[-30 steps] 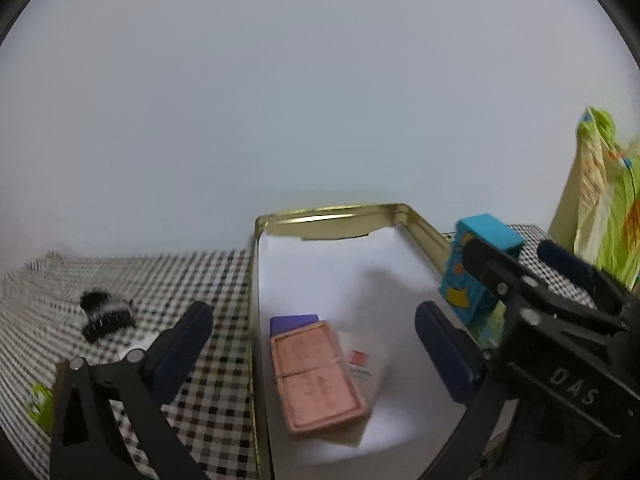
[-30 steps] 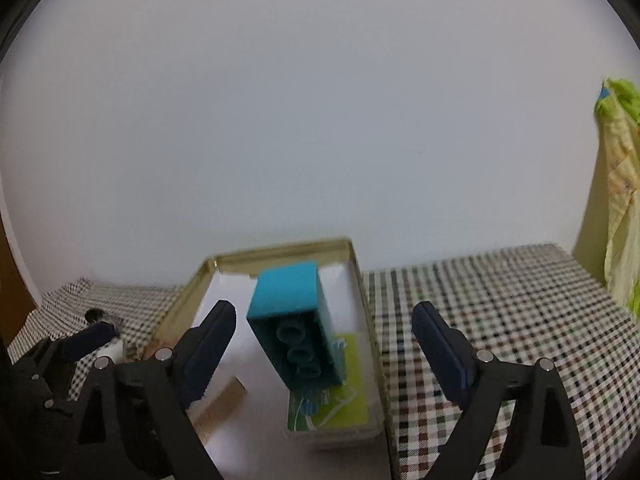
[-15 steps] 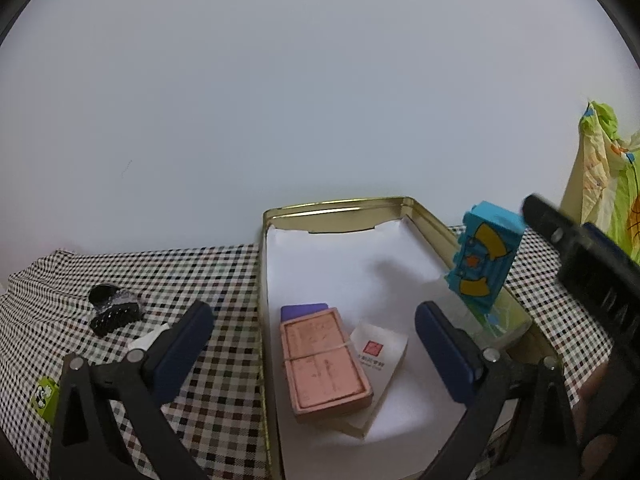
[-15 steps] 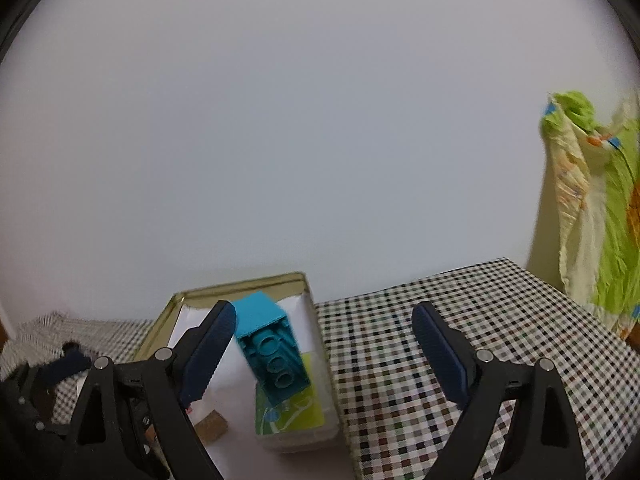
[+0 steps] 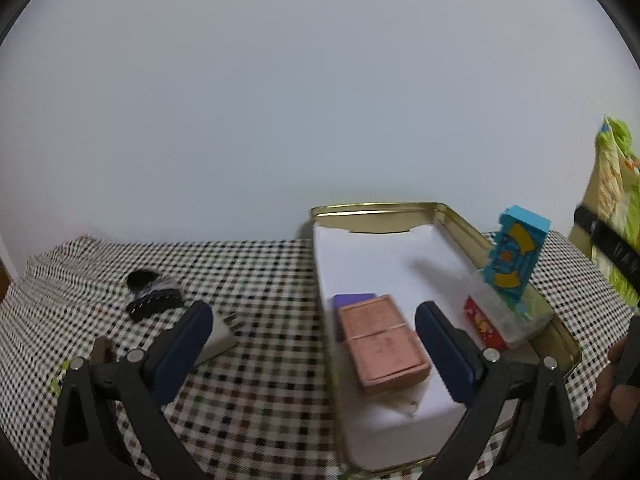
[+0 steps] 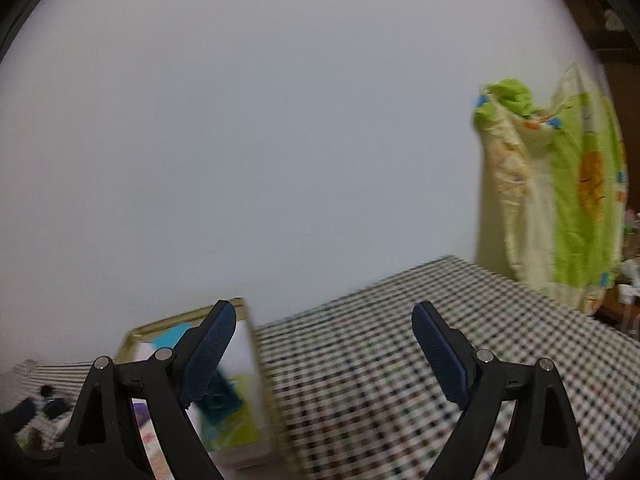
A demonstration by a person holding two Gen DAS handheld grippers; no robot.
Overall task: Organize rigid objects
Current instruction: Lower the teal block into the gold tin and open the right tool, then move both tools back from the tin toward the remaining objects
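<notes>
Both our tools are spread wide, holding nothing. The black hair clip [image 5: 154, 298] lies on the tabletop's left side, just ahead-left of our left tool [image 5: 314, 344], so that one's nearer than the right tool [image 6: 324, 350]. The blue block [image 5: 516, 258] is in the tin [image 5: 500, 248].

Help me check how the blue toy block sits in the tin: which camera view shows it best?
The left wrist view: the blue toy block stands tilted on a clear case by the tin's right wall, sharp and unobstructed. The right wrist view shows it blurred, partly behind a finger.
</notes>
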